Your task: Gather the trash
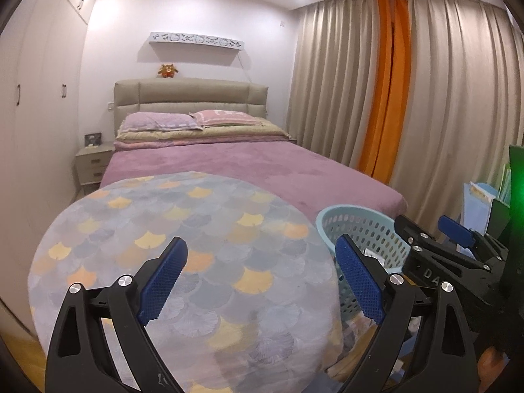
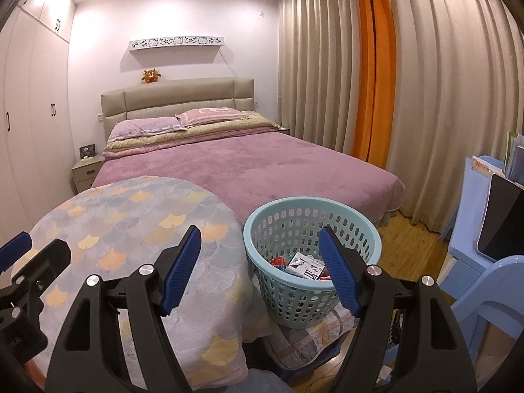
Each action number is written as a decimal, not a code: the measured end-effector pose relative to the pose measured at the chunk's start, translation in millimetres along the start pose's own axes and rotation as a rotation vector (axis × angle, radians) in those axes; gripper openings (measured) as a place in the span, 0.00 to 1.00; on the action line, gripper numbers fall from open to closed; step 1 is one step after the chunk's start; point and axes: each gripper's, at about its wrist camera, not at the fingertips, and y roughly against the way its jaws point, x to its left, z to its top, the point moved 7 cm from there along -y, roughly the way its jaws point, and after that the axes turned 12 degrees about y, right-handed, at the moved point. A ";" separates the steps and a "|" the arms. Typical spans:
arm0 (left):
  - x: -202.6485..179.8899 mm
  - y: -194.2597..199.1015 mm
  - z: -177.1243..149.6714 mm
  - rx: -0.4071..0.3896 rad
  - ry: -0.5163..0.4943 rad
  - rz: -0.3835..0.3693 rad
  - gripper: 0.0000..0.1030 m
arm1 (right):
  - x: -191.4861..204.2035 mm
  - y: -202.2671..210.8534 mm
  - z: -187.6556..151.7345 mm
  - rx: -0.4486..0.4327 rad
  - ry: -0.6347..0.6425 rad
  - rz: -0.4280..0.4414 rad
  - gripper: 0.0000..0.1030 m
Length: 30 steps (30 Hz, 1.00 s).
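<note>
Round table [image 2: 131, 229] under scale-patterned cloth; purple bed [image 2: 262, 163] behind; beige curtains [image 2: 442, 98]; blue chair [image 2: 491, 281].

Round surface [image 2: 131, 229] sits at the foot of the bed [image 2: 262, 167], basket [image 2: 370, 239] just right of it holding trash [image 2: 304, 267], curtains [image 2: 425, 98] right, nightstand [image 2: 85, 172] left of bed.

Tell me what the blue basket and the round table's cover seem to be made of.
Basket: likely molded plastic, light blue, faintly glossy, with regular perforated holes and a smooth rolled rim. Table cover: looks like woven or embroidered fabric, matte, with a scale pattern, draping softly over the edge.
</note>
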 end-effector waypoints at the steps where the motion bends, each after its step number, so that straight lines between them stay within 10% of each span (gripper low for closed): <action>1: -2.0 1.2 -0.1 0.000 -0.005 -0.005 0.88 | 0.8 -0.7 -0.2 0.003 0.001 0.001 0.68; 30: -2.1 -8.6 -9.0 0.056 -0.001 -0.017 0.90 | -2.1 -5.1 -7.6 0.041 -0.025 0.014 0.74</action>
